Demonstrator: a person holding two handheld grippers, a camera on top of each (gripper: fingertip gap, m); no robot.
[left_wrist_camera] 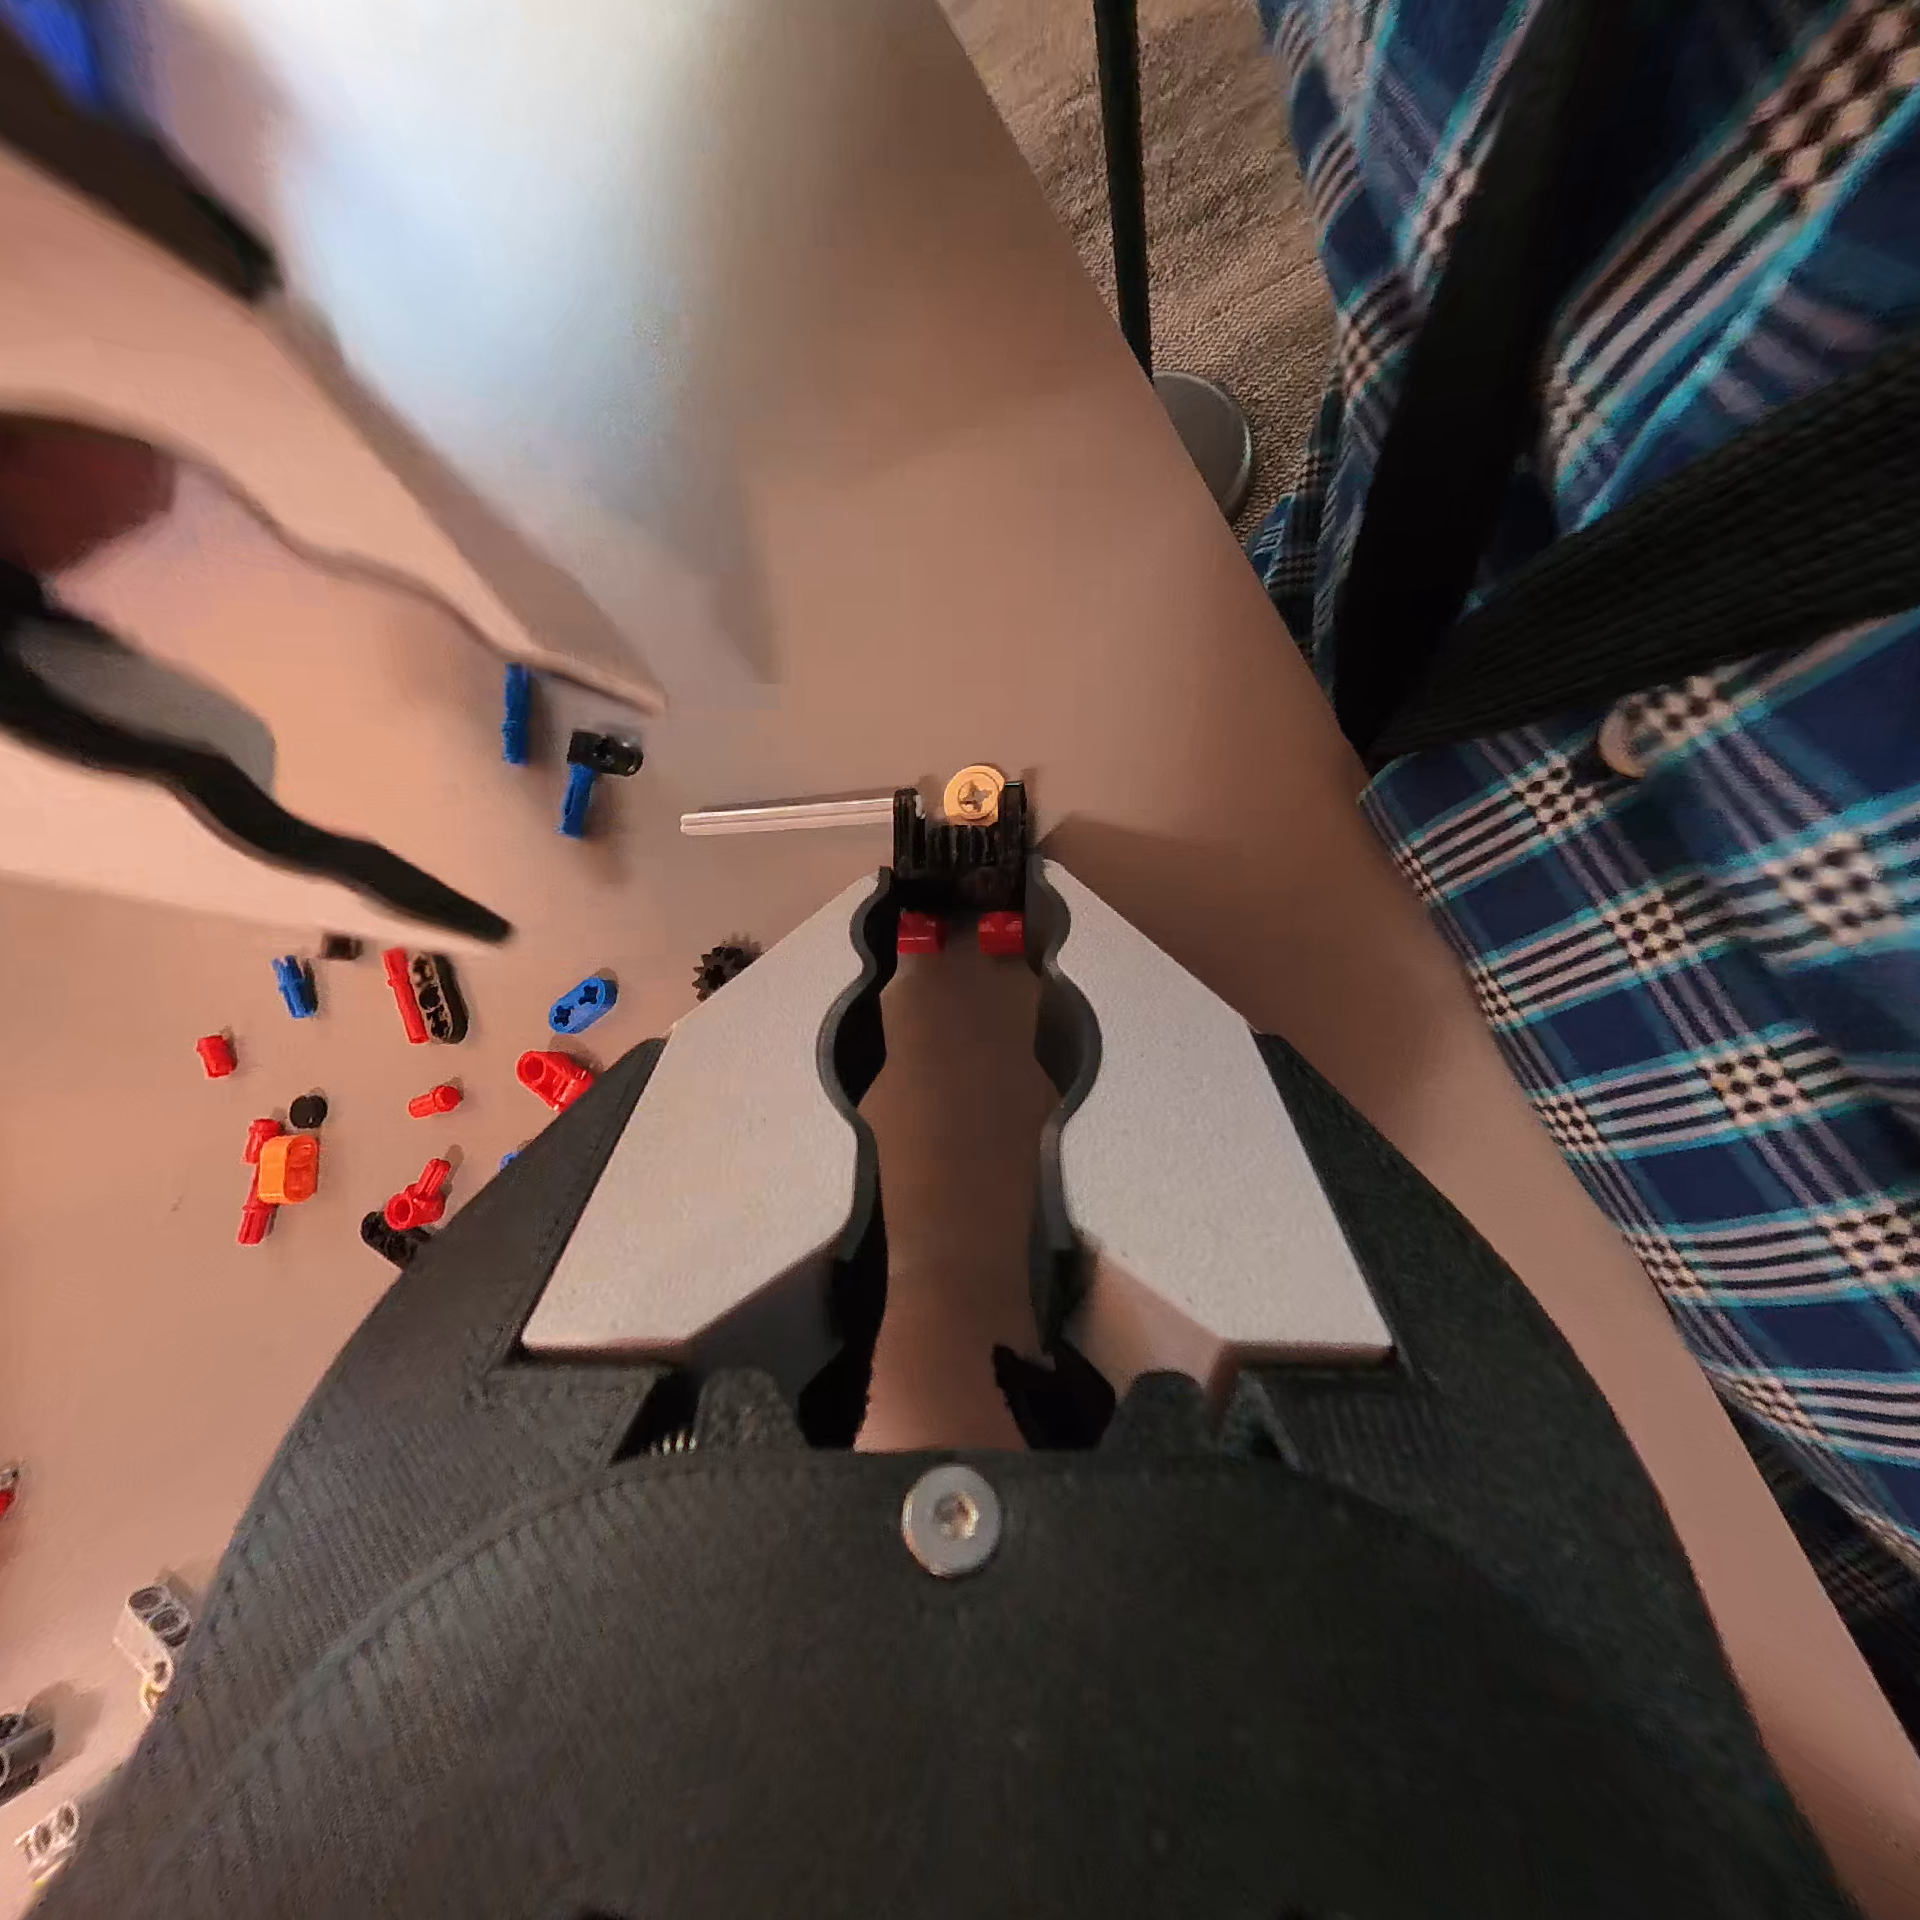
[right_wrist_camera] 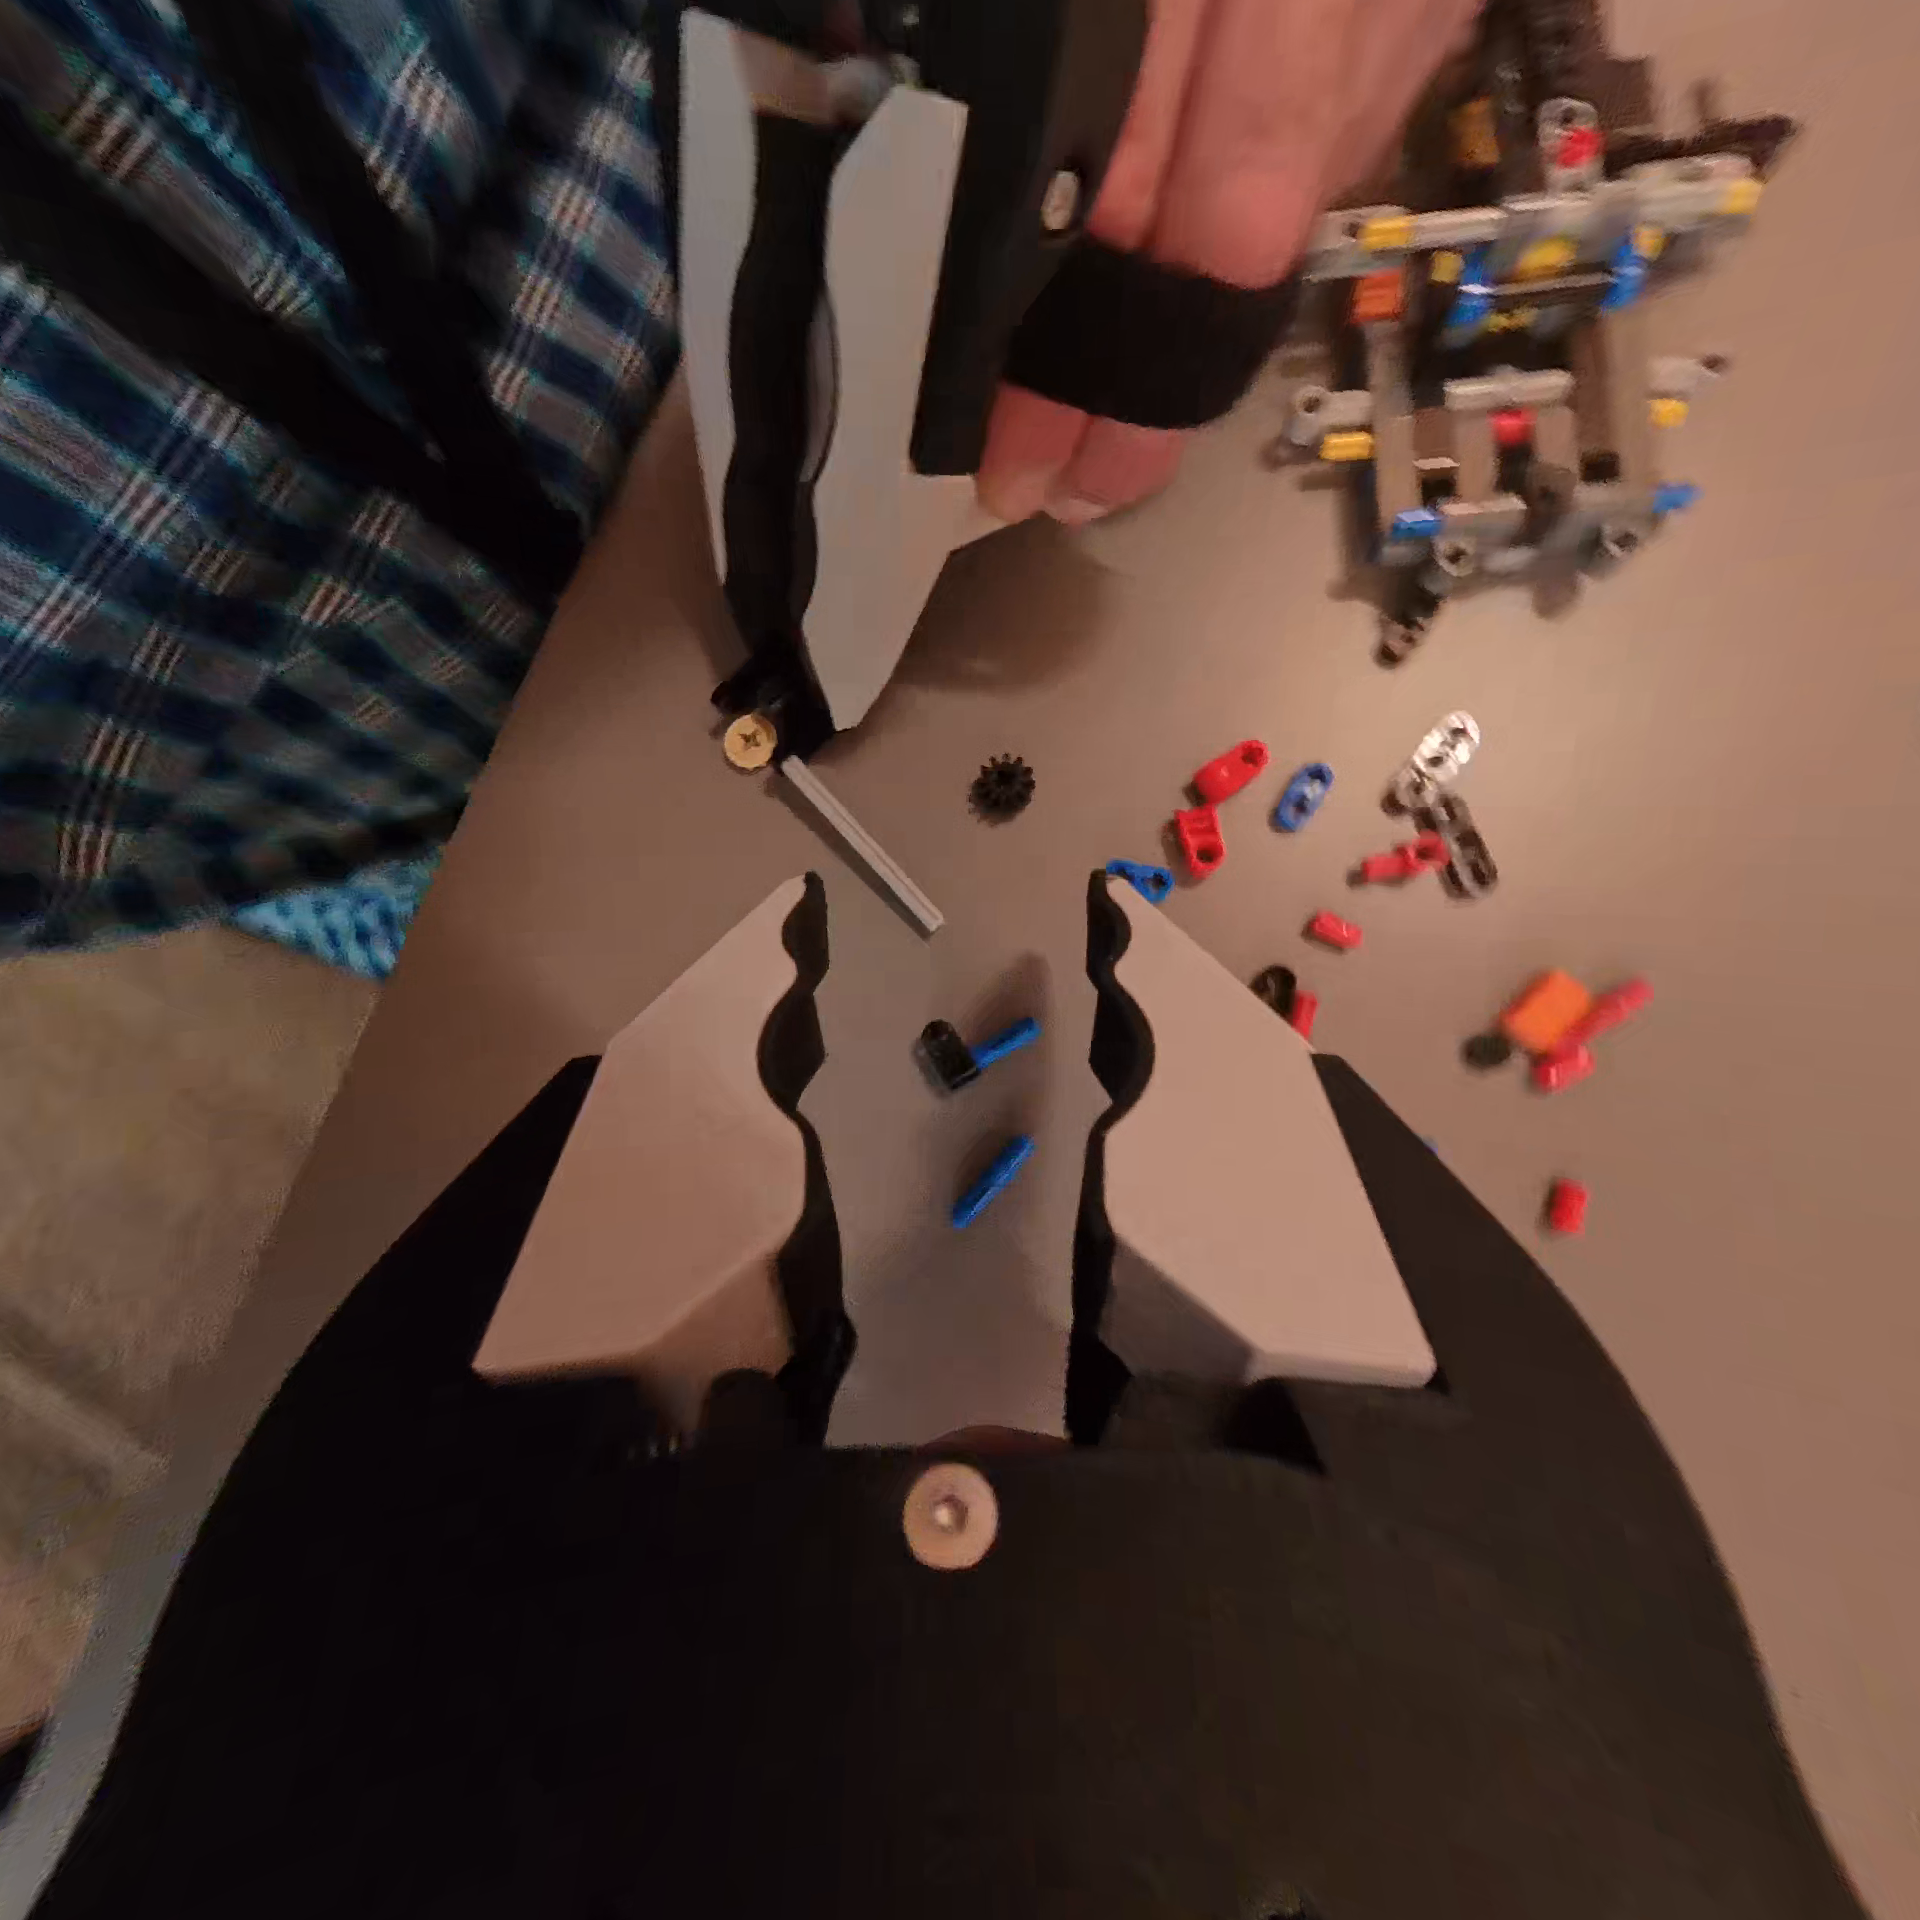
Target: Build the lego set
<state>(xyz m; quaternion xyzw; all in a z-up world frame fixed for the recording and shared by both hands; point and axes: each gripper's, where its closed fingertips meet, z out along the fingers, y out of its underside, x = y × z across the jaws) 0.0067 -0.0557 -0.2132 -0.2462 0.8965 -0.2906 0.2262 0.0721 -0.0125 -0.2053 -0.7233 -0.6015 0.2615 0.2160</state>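
Note:
My left gripper (left_wrist_camera: 961,899) is shut on a small black lego assembly (left_wrist_camera: 961,847) with two red pins (left_wrist_camera: 920,932) and a tan round piece (left_wrist_camera: 974,795) on top. A grey axle (left_wrist_camera: 790,812) sticks out of it to the left. It sits low over the table near the edge. In the right wrist view the left gripper (right_wrist_camera: 795,717) comes down from the top, with the tan piece (right_wrist_camera: 750,741) and the axle (right_wrist_camera: 862,847) at its tips. My right gripper (right_wrist_camera: 956,899) is open and empty, just short of the axle's free end.
A part-built grey, black and yellow model (right_wrist_camera: 1507,343) stands at the back right. Loose pieces lie around: a black gear (right_wrist_camera: 1001,788), a black-and-blue pin piece (right_wrist_camera: 961,1049), a blue pin (right_wrist_camera: 992,1179), red connectors (right_wrist_camera: 1226,771). The table edge (right_wrist_camera: 499,727) and a person in a plaid shirt are close by.

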